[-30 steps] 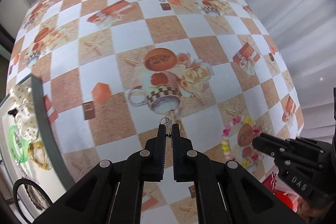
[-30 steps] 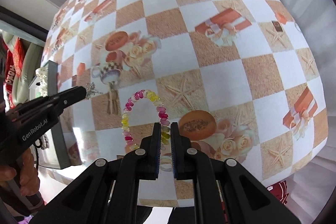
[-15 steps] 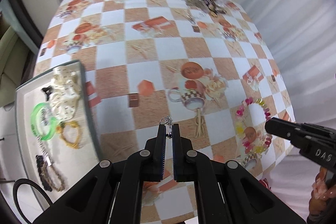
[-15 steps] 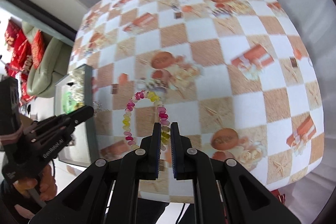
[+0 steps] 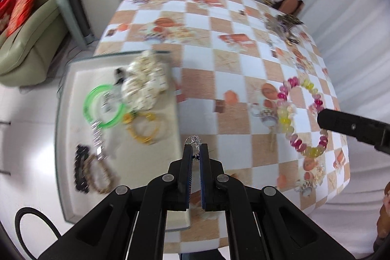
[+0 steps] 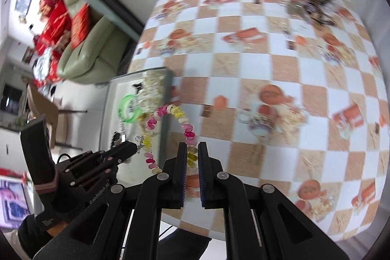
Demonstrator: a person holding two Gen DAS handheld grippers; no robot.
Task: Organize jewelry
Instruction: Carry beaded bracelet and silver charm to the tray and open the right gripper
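Step in hand, by judgement: transfer of two pieces toward the shallow pale rectangular tray with grey rim (image 5: 61,113) at the left edge of the checkered orange-and-white tabletop (image 5: 234,79). Left tongs (image 5: 196,150) closed on a small silver charm earring (image 5: 194,140), hanging just over the tray's near right rim. Right tongs (image 6: 192,150) closed on a pink-and-yellow beaded bracelet (image 6: 168,133), loop hanging clear of the tabletop, near the tray's right rim. Next move calls for positioning over a bare patch of tray, lowering, then opening. Tray already occupied: green plastic bangle (image 5: 104,106), cream patterned fabric scrunchie (image 5: 145,84), yellow bead bracelet (image 5: 143,127), dark and brown bead bracelets (image 5: 91,172), silver chain piece (image 5: 97,138). Free space mainly toward the near right part. Obstruction risk: both tongs close together, bracelet loop beside the left tongs. Unsorted metal jewelry heap (image 5: 284,27) at the far right of the tabletop.
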